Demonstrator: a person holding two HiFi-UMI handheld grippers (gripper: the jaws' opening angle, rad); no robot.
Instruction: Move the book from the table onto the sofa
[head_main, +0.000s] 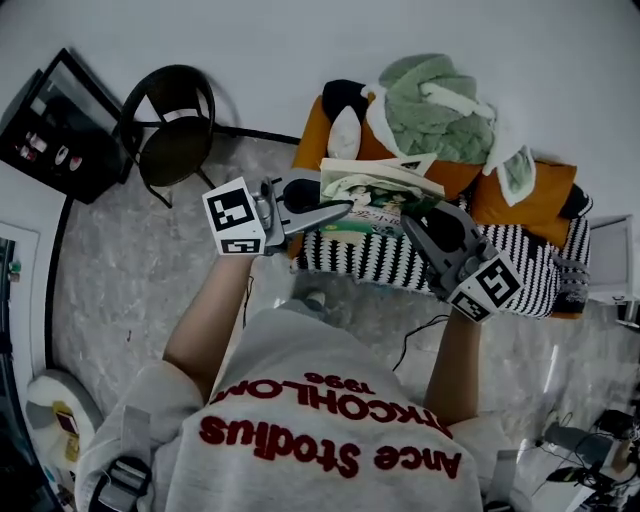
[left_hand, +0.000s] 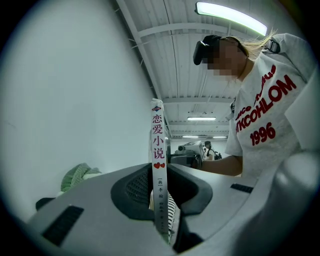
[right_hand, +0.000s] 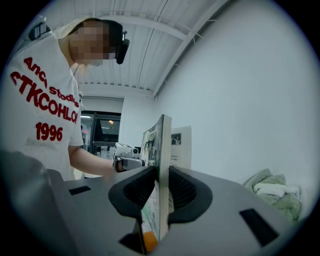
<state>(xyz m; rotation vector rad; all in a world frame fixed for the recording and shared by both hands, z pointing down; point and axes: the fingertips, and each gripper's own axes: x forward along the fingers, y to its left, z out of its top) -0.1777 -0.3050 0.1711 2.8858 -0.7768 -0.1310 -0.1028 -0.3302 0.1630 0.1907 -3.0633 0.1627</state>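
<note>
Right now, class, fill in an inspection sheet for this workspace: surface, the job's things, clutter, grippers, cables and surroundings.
Surface: sofa with a black-and-white striped cover; no table in view.
Job's things: book, held over the sofa between both grippers; whether it touches the sofa cannot be told.
Clutter: orange cushions and a green blanket piled at the back of the sofa.
Grippers: left gripper shut on the book's spine side; right gripper shut on its opposite edge.
Cables: one thin dark cable on the floor in front of the sofa.
Surroundings: grey mottled floor, black chair, dark cabinet, white wall.
</note>
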